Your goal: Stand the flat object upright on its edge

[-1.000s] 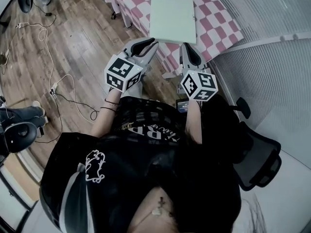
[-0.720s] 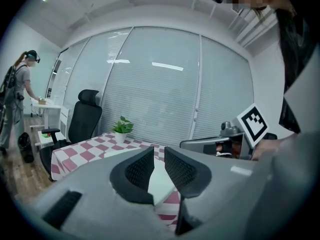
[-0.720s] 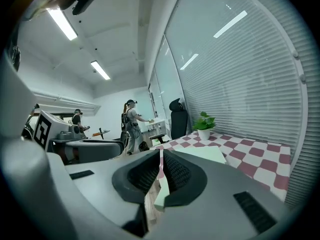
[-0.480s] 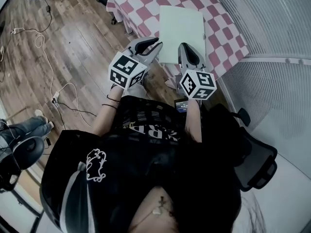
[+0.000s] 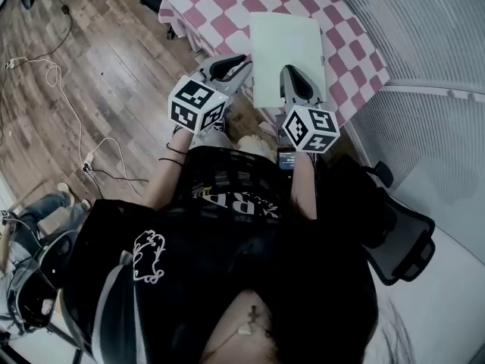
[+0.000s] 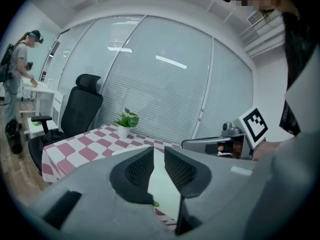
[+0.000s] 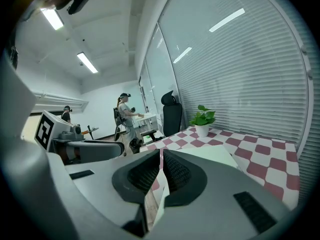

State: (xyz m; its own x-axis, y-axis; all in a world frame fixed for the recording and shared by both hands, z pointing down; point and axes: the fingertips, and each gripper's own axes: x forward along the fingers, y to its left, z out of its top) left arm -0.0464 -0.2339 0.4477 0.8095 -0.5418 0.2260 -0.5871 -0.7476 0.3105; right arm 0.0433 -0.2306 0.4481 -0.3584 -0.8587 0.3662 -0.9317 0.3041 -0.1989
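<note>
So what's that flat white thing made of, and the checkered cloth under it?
Board: probably plastic or coated board. It is pale, smooth and matte with straight, stiff edges, but I can't tell which of the two it is.
Cloth: fabric with pink-and-white checks, drooping in soft folds at its edge.

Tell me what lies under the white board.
A pink-and-white checked cloth lies under the board, spreading past it. The board hides the patch directly beneath; whatever the cloth drapes is unseen.

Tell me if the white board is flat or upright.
Flat: the white board shows its whole broad face, lying on the checkered tablecloth.
</note>
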